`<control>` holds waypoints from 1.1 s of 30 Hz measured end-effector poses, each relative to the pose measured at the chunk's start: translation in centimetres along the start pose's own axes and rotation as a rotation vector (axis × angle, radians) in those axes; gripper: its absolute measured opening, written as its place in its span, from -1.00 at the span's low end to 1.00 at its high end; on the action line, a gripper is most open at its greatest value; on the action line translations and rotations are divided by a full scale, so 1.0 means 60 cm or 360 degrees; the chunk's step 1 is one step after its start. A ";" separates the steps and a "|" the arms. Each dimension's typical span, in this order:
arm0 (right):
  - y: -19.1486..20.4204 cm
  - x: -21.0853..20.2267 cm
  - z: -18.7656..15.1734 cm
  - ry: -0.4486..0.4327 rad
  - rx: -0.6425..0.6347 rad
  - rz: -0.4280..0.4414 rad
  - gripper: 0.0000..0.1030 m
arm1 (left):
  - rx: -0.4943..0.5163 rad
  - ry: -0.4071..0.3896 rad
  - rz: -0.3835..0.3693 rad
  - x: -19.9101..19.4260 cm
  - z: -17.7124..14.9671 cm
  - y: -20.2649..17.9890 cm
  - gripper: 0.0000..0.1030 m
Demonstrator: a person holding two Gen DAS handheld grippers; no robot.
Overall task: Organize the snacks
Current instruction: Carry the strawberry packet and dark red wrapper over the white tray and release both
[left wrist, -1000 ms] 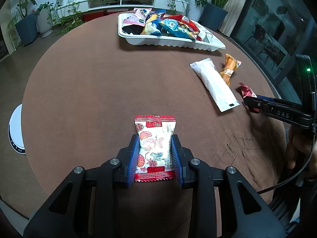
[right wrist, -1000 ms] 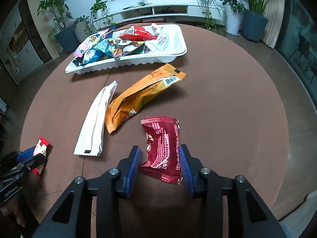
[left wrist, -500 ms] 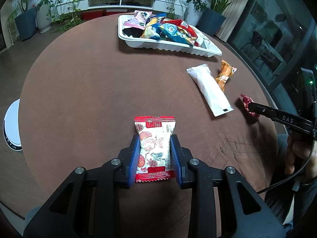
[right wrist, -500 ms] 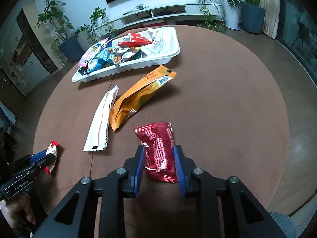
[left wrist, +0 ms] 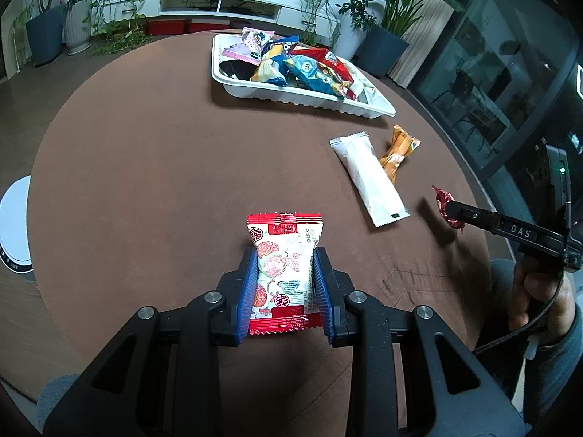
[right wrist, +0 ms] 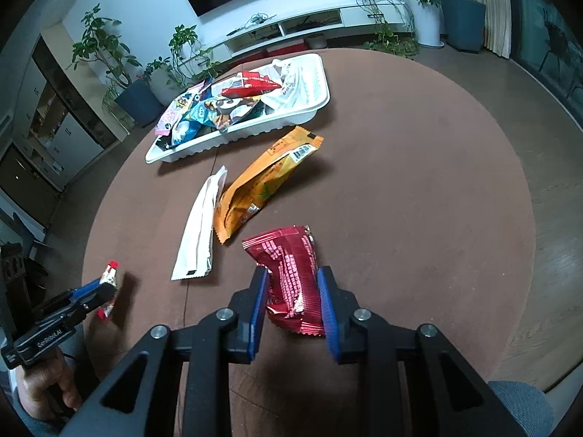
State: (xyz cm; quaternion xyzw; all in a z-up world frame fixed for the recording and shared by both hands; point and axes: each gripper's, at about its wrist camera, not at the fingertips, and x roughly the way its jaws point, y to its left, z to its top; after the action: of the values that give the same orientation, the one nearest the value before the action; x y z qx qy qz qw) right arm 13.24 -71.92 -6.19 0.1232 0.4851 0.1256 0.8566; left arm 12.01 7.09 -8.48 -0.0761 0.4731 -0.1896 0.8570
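My left gripper [left wrist: 285,255] is shut on a red-and-white snack packet [left wrist: 284,273] and holds it above the round brown table [left wrist: 145,167]. My right gripper [right wrist: 293,276] is shut on a dark red snack packet [right wrist: 291,273], lifted off the table; it also shows in the left wrist view [left wrist: 446,205]. A white tray [left wrist: 302,91] full of several colourful snack packets sits at the far side, also in the right wrist view [right wrist: 233,134]. A long white packet [left wrist: 368,178] and an orange packet [left wrist: 397,151] lie on the table between the tray and the grippers.
The table edge curves close on the right in the left wrist view. Potted plants [left wrist: 43,32] and a low white TV cabinet [left wrist: 218,3] stand beyond the table. A white round device [left wrist: 14,215] sits on the floor at the left.
My right gripper has closed on the dark red packet and lifted it. My left gripper has kept hold of the red-and-white packet and risen with it.
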 end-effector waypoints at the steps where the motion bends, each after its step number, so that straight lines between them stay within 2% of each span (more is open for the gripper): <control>1: -0.001 -0.002 0.001 -0.0004 0.0007 0.0008 -0.43 | -0.0006 -0.0002 -0.0011 -0.001 0.001 0.000 -0.46; 8: -0.023 -0.023 0.022 -0.0050 0.0081 0.0067 -0.43 | -0.0052 -0.0053 -0.0076 -0.017 0.030 0.011 -0.46; 13: -0.055 -0.050 0.068 -0.0139 0.0153 0.0071 -0.43 | -0.0066 -0.0128 -0.0101 -0.036 0.082 0.020 -0.46; 18: -0.066 -0.084 0.136 -0.0272 0.0168 0.0076 -0.43 | -0.0002 -0.0219 -0.0096 -0.052 0.169 0.010 -0.46; 23: -0.023 -0.103 0.232 -0.0405 0.0069 0.0133 -0.43 | 0.0071 -0.0303 -0.0092 -0.049 0.281 -0.013 -0.46; 28: 0.032 -0.069 0.321 -0.0439 0.0014 0.0245 -0.43 | 0.0126 -0.0311 -0.0091 -0.011 0.369 -0.038 -0.46; 33: 0.068 0.018 0.383 -0.0335 -0.0015 0.0268 -0.43 | 0.0159 -0.0212 -0.0067 0.078 0.419 -0.053 -0.46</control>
State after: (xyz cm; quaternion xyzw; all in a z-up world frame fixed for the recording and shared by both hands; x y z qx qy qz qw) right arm 33.20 -69.76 5.79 0.1721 0.3798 0.1858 0.8897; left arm 34.56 1.11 2.46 -0.0555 0.4032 -0.2256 0.8851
